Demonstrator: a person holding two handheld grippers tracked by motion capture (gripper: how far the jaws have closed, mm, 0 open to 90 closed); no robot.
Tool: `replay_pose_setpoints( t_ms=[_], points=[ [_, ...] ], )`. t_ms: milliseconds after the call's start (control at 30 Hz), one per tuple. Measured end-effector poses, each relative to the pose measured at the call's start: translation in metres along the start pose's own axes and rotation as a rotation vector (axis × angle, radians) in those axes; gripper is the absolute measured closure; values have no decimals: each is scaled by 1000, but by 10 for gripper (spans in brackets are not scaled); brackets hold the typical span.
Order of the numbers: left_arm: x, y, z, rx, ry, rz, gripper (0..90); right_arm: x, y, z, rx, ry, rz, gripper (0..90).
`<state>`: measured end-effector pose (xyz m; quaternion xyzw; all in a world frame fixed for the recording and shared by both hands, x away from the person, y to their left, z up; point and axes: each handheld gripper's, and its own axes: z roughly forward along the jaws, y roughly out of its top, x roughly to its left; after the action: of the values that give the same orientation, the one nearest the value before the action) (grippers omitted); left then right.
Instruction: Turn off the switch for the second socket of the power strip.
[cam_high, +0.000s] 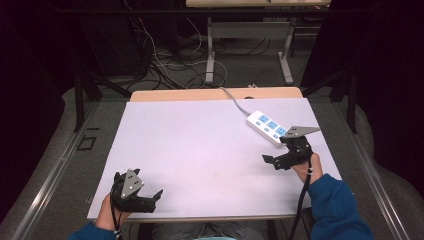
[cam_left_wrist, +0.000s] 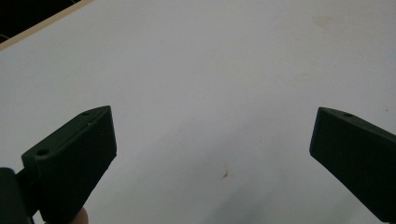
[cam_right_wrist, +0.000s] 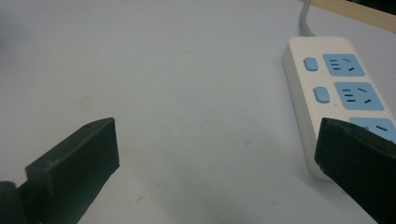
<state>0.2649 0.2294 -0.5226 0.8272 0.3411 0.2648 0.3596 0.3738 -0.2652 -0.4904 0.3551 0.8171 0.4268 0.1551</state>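
In the right half of the high view the right tool (cam_high: 281, 153) hovers released, just beside the white power strip (cam_high: 267, 127) lying on the counter (cam_high: 200, 150), while the left tool (cam_high: 150, 196) waits released at the lower left, well apart.
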Motion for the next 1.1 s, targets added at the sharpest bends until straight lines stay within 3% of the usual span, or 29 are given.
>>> replay_pose_setpoints(
  t_ms=[1100],
  points=[
    [0,0,0,2,-2,3,4,41,-23,-13,52,33,-87,0]
  ],
)
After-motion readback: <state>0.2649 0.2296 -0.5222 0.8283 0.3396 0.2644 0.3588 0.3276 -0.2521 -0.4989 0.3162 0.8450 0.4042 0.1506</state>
